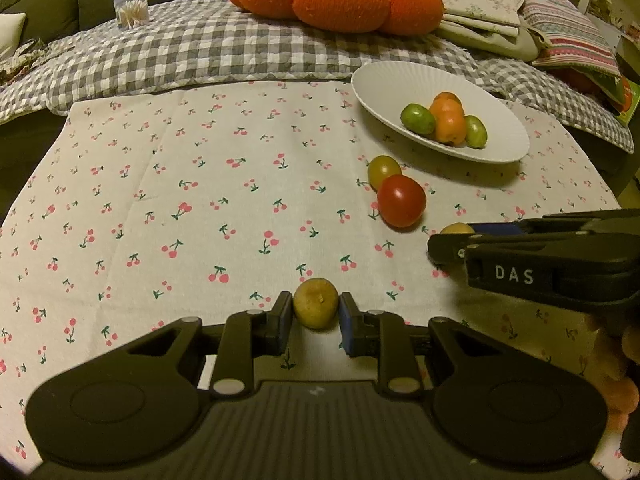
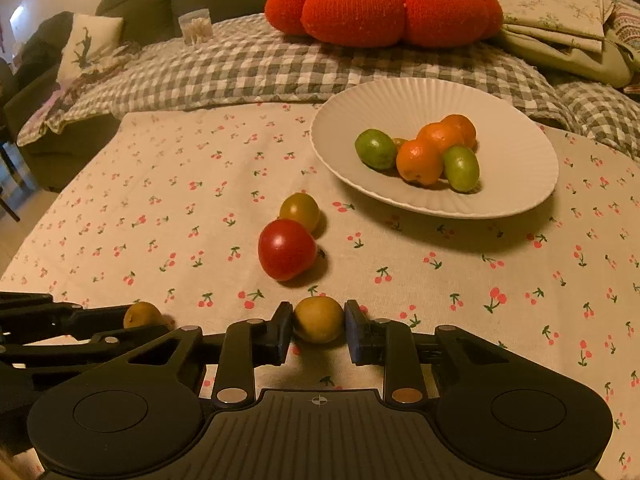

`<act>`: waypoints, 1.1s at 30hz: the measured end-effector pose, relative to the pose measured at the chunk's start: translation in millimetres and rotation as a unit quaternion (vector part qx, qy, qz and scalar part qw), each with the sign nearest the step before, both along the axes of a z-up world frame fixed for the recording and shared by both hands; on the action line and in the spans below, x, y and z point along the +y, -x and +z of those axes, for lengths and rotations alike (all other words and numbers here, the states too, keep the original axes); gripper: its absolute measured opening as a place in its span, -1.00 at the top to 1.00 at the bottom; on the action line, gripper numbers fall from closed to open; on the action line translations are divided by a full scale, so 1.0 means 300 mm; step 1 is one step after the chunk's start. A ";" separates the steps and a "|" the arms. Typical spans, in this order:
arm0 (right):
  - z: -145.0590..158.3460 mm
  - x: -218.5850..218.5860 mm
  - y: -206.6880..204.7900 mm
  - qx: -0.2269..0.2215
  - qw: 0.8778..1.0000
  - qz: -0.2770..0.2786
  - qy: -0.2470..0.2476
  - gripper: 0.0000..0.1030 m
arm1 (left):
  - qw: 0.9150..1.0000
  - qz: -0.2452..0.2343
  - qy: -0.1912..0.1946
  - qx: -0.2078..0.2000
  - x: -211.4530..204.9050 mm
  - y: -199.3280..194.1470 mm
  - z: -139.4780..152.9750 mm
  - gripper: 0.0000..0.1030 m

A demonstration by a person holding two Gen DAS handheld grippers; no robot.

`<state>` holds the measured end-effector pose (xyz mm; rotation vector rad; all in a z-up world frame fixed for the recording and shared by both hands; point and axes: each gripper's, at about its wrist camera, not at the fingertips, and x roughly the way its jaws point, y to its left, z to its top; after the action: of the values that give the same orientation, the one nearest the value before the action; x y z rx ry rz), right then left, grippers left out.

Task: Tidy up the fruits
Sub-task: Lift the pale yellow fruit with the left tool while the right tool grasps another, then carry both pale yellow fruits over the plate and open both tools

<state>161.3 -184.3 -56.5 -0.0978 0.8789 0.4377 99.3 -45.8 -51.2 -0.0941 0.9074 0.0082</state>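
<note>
My left gripper (image 1: pixel 316 312) is shut on a small yellow-brown fruit (image 1: pixel 316 303) just above the cherry-print cloth. My right gripper (image 2: pixel 318 326) is shut on a second yellow-brown fruit (image 2: pixel 319 319); this gripper shows side-on in the left wrist view (image 1: pixel 448 246). A red tomato (image 2: pixel 286 249) and an olive-yellow tomato (image 2: pixel 300 210) lie touching on the cloth ahead. A white ribbed plate (image 2: pixel 520 152) at the far right holds green fruits (image 2: pixel 375 149) and orange fruits (image 2: pixel 420 160). The plate also shows in the left wrist view (image 1: pixel 384 80).
A large orange pumpkin cushion (image 2: pixel 384 8) rests on a grey checked quilt (image 2: pixel 224 68) behind the cloth. A clear box of cotton swabs (image 2: pixel 196 26) stands at the back left. Folded fabrics (image 2: pixel 560 20) are stacked at the back right. The left gripper's arm (image 2: pixel 60 328) lies at my right gripper's left.
</note>
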 end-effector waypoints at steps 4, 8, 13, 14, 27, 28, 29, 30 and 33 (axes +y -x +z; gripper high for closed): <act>0.015 -0.004 0.004 0.000 1.000 -0.002 -0.006 0.51 | 1.000 -0.002 -0.001 -0.003 -0.002 0.001 0.004 0.56; 0.020 -0.008 0.005 0.003 1.000 -0.008 -0.004 0.51 | 1.000 -0.004 0.001 -0.008 -0.005 0.000 0.012 0.56; 0.037 -0.015 0.011 0.002 1.000 -0.014 -0.006 0.51 | 1.000 -0.006 0.006 -0.016 -0.006 -0.006 0.028 0.56; 0.043 -0.016 0.013 0.001 1.000 -0.015 -0.006 0.51 | 1.000 -0.006 0.006 -0.017 -0.007 -0.006 0.029 0.56; 0.116 -0.071 0.014 -0.015 0.999 -0.032 -0.026 0.51 | 0.999 -0.017 0.022 -0.042 -0.014 -0.038 0.076 0.56; 0.120 -0.077 0.011 -0.015 0.999 -0.035 -0.028 0.51 | 0.999 -0.019 0.024 -0.044 -0.014 -0.045 0.081 0.56; 0.123 -0.084 0.008 -0.016 0.999 -0.038 -0.029 0.51 | 0.998 -0.020 0.026 -0.047 -0.015 -0.053 0.086 0.56; 0.128 -0.090 0.006 -0.017 0.999 -0.040 -0.030 0.51 | 0.998 -0.021 0.027 -0.050 -0.016 -0.061 0.092 0.56; 0.142 -0.111 -0.001 -0.019 0.998 -0.048 -0.036 0.51 | 0.997 -0.028 0.025 -0.061 -0.023 -0.085 0.108 0.56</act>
<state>161.6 -217.4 -14.0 0.0016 0.8263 0.3769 124.7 -52.7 -18.8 -0.1149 0.7886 -0.0715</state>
